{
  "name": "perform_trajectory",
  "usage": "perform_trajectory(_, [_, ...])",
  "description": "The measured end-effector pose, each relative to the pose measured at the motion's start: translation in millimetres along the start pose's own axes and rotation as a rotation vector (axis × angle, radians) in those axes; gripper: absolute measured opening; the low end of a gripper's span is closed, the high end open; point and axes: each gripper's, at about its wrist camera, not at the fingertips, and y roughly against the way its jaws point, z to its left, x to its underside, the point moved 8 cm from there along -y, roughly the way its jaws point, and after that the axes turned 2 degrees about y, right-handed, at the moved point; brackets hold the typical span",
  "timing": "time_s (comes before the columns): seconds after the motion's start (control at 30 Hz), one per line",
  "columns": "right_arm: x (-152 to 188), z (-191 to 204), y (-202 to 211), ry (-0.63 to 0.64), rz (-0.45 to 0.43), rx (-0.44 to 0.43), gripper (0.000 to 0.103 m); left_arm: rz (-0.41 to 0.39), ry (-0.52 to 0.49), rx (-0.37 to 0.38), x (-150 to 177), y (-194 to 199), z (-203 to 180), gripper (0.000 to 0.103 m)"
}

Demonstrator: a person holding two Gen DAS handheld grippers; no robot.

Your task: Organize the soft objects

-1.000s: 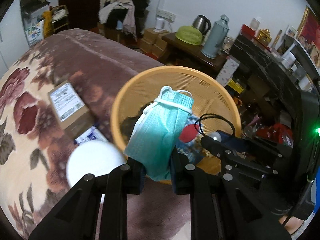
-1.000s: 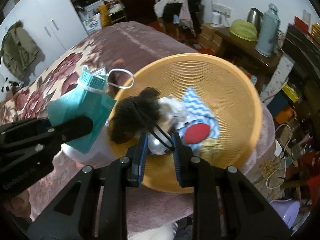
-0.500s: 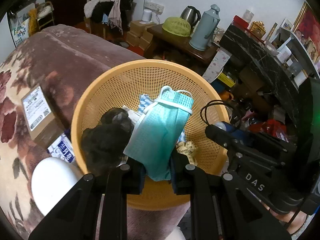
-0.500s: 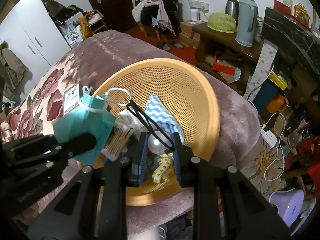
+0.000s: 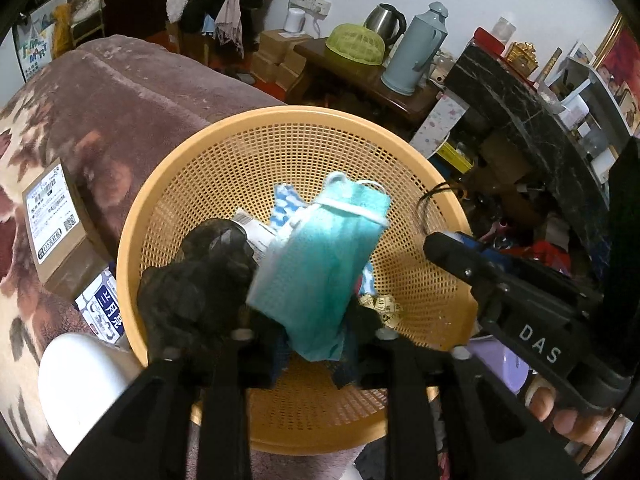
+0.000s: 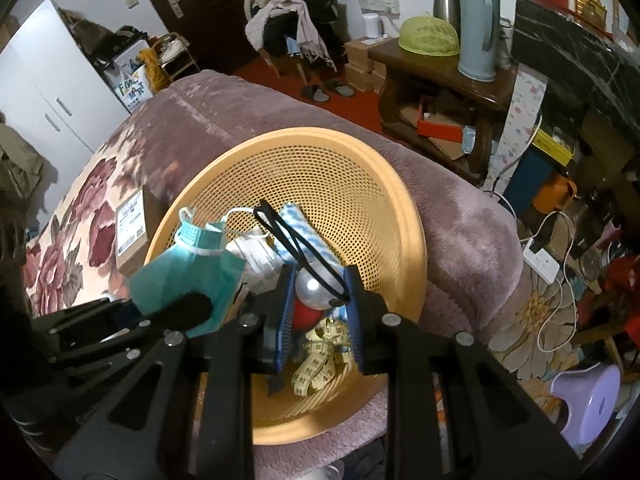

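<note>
Now we tilt both tongs down over the orange basket: left tongs have just been opening, the teal mask loose between them; right tongs grip a silver ball with black cord.

Face mask bottom edge sat behind the left gripper fingers, blurred, so pad contact was unreadable. Mask covered most of the blue-white cloth and part of the white packet. Right gripper fingers hid the lower half of the silver ball. White round object ran off frame, unidentifiable. Box label print too small.
</note>
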Motion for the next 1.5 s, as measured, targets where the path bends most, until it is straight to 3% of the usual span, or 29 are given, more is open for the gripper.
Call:
perform_trajectory(0.03, [0.2, -1.4, -1.7, -0.005, 0.008, 0.008, 0.025, -0.002, 0.007, 0.002, -0.8, 0.5, 1.0, 0.051])
perform_trajectory(0.17, [1.0, -6.6, -2.9, -0.018, 0.015, 0.033, 0.027, -0.022, 0.040, 0.037, -3.2, 5.3, 4.1, 0.070])
perform_trajectory(0.23, [1.0, -8.6, -1.9, -0.024, 0.011, 0.041, 0.042, -0.030, 0.044, 0.049, -4.1, 7.6, 5.2, 0.083])
perform_trajectory(0.27, [1.2, -8.6, -0.9, -0.033, 0.007, 0.029, 0.057, -0.034, 0.041, 0.049, -4.0, 9.2, 5.8, 0.084])
perform_trajectory(0.33, [1.1, -9.4, -0.4, -0.041, 0.007, 0.032, 0.064, -0.048, 0.037, 0.035, -4.8, 12.6, 8.5, 0.097])
perform_trajectory(0.4, [0.3, -11.9, 2.0, -0.045, -0.003, 0.053, 0.076, -0.064, 0.034, 0.014, -5.5, 16.2, 12.0, 0.101])
perform_trajectory(0.47, [-0.6, -11.4, 3.5, -0.052, -0.009, 0.045, 0.090, -0.072, 0.031, 0.007, -5.5, 19.2, 16.0, 0.102])
perform_trajectory(0.73, [3.7, -7.5, 4.2, -0.035, -0.005, 0.055, 0.095, -0.079, 0.038, -0.028, -1.9, 23.7, 24.4, 0.102])
perform_trajectory(1.5, [11.9, 2.0, 16.3, -0.002, -0.012, 0.079, 0.096, -0.111, 0.065, -0.066, 10.6, 45.2, 34.5, 0.102])
